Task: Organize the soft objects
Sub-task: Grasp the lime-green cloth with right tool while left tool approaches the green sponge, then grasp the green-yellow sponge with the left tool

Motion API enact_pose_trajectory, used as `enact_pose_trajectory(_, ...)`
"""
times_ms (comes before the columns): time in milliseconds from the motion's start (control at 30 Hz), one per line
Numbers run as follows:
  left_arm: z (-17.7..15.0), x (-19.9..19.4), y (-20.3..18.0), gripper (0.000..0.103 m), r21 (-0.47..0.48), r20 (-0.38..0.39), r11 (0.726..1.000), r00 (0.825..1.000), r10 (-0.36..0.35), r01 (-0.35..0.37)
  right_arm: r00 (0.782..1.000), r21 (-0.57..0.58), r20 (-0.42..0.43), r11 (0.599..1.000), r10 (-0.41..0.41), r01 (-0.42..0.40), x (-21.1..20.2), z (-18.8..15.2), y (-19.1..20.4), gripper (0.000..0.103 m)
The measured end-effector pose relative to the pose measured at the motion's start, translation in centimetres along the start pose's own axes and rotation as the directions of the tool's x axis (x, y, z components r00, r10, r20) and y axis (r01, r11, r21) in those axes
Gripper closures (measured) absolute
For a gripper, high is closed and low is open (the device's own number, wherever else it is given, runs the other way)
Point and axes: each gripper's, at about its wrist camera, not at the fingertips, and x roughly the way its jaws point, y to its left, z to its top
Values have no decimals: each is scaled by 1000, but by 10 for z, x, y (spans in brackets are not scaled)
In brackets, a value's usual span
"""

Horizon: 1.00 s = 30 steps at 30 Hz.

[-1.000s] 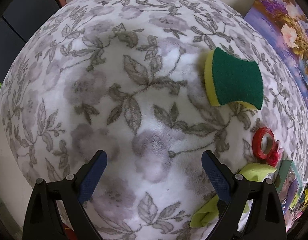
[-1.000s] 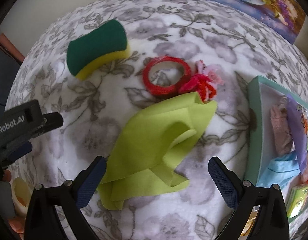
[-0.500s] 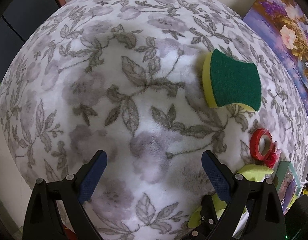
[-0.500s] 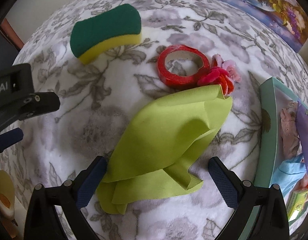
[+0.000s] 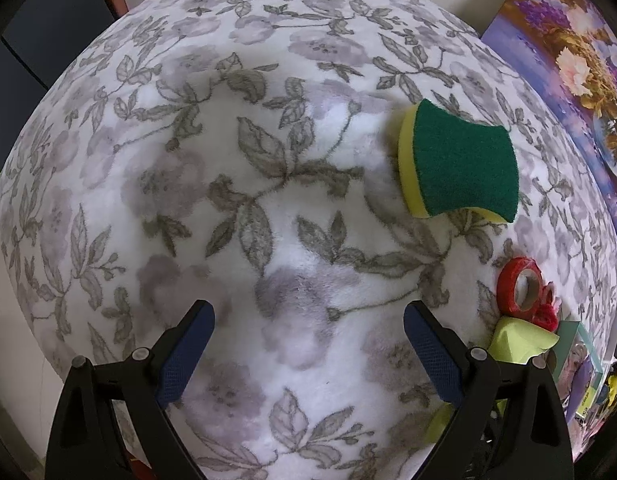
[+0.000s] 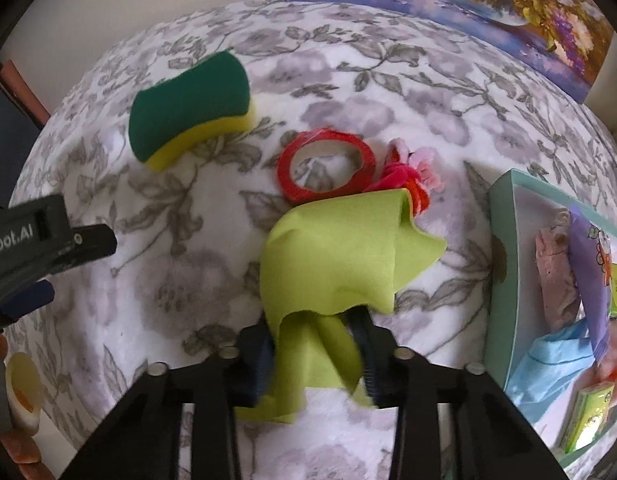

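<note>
In the right wrist view a lime green cloth (image 6: 336,248) is bunched up and pulled off the floral blanket (image 6: 148,300). My right gripper (image 6: 312,332) is closing on its near folds, and both pads press into the fabric. A green and yellow sponge (image 6: 188,104) lies at the far left. A red tape roll (image 6: 324,168) and a pink and red scrunchie (image 6: 412,176) lie just beyond the cloth. My left gripper (image 5: 306,316) hangs open over bare blanket, pointing straight down, with the sponge (image 5: 464,164) to its upper right.
A teal box (image 6: 500,264) at the right holds several soft items, among them a pink cloth, a blue cloth and green packets. A flower painting (image 6: 468,0) leans at the blanket's far edge. A small yellow cup (image 6: 22,388) sits off the blanket's left edge.
The right gripper's jaws went from wide open to closed on the green cloth, which is now gathered and raised. The left gripper has stayed where it was.
</note>
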Motion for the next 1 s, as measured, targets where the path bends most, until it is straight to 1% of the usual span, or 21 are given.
enact_pose_trajectory(33,0,0,-1,7,2,0,1000,1000,-1,1,1000,7,3,1000,12,-12,-1,1,-2,73)
enact_pose_trajectory(67,2,0,-1,7,5,-1,1000,1000,-1,1,1000,17,9,1000,21,-22,-2,2,-5,81)
enact_pose_trajectory(100,2,0,-1,7,7,-1,1000,1000,-2,2,1000,22,11,999,29,-30,-2,3,-7,84)
enact_pose_trajectory(233,4,1,-4,7,25,0,1000,1000,-10,10,998,48,27,997,57,-58,-4,9,-21,90)
enact_pose_trajectory(500,22,0,-21,7,100,19,995,1000,-7,6,996,74,62,995,68,-72,-17,11,-31,91)
enact_pose_trajectory(633,34,-1,-32,7,146,40,989,999,13,-19,995,82,76,994,66,-73,-19,18,-36,91)
enact_pose_trajectory(767,45,3,-48,7,223,84,972,995,55,-72,995,85,82,994,60,-67,-20,23,-42,91)
enact_pose_trajectory(800,48,4,-53,7,240,89,968,995,54,-74,995,85,83,994,58,-65,-19,24,-43,91)
enact_pose_trajectory(867,54,10,-64,7,273,69,961,997,26,-44,995,85,85,995,54,-61,-18,28,-44,91)
enact_pose_trajectory(933,59,14,-73,7,299,63,954,998,11,-29,995,84,86,995,54,-61,-16,30,-47,91)
enact_pose_trajectory(1000,65,16,-81,7,334,82,941,996,28,-54,995,83,85,995,49,-57,-15,32,-48,91)
